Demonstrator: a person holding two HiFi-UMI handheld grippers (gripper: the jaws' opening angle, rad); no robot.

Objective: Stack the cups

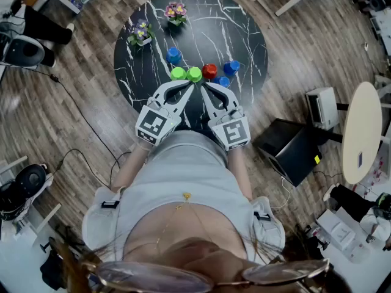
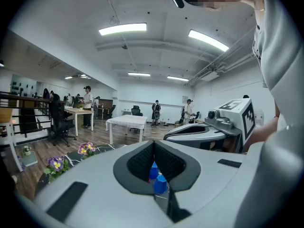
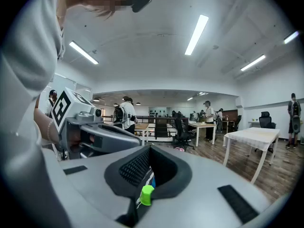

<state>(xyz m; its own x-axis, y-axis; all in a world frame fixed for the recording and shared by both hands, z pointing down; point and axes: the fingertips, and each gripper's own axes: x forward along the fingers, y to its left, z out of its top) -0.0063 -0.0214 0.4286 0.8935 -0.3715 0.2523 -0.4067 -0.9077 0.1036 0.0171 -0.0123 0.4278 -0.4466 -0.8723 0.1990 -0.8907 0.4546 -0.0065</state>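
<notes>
The round black marble table [image 1: 244, 35] carries everything. At its near edge the left gripper [image 1: 191, 85] and right gripper [image 1: 205, 86] hover side by side. Both have their jaws pressed together with nothing between them. Two small flower pots [image 1: 140, 34] [image 1: 176, 13] stand at the table's far-left side.

The cups cluster just inside the near edge, ahead of the jaw tips:
- two green cups [image 1: 178, 74] [image 1: 193, 74]
- a red cup [image 1: 209, 71]
- two blue cups [image 1: 231, 68] [image 1: 221, 81]
- a third blue cup [image 1: 173, 55], apart from these and nearer the table's middle

They look like small plastic cups, so probably light, stiff and smooth-walled. They would likely tip or skid if nudged. A gentle pinch across the side wall, above mid-height, seems best.
</notes>
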